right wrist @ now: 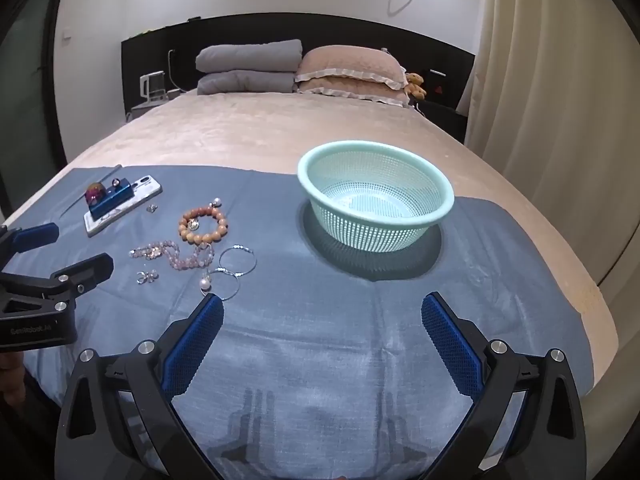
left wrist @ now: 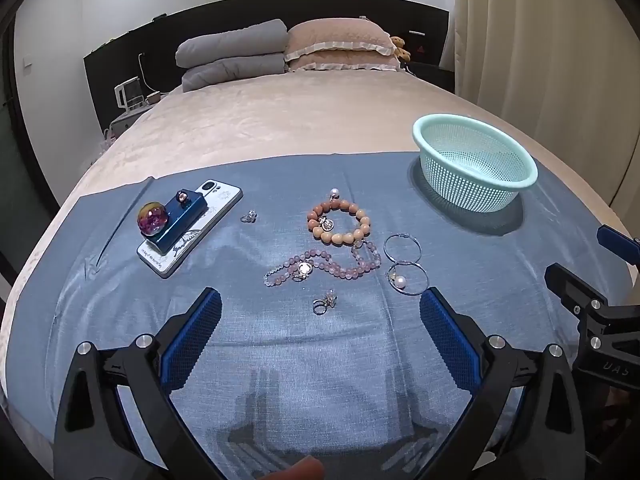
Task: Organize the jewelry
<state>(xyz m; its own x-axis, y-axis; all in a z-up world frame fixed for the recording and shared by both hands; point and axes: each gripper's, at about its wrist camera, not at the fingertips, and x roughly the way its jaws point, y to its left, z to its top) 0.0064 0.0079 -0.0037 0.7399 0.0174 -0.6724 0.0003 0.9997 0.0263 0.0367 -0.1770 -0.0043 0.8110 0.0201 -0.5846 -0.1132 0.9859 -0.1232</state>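
Jewelry lies on a blue cloth (left wrist: 280,360) on the bed. An orange bead bracelet (left wrist: 338,222) (right wrist: 203,225), a pink bead strand (left wrist: 320,266) (right wrist: 176,254), two silver hoops with a pearl (left wrist: 404,268) (right wrist: 232,268), a ring cluster (left wrist: 324,303) (right wrist: 146,276) and a small ring (left wrist: 249,217) (right wrist: 152,208) lie there. An empty mint basket (left wrist: 474,160) (right wrist: 376,196) stands at the right. My left gripper (left wrist: 320,308) is open just short of the ring cluster. My right gripper (right wrist: 322,312) is open in front of the basket, empty.
A phone (left wrist: 192,228) (right wrist: 124,204) at the left carries a blue box with a glass ball (left wrist: 153,216). The beige bedspread (left wrist: 280,120) runs back to pillows (left wrist: 280,52). Curtains (left wrist: 560,60) hang at the right. The cloth's edge lies near the bed's right side.
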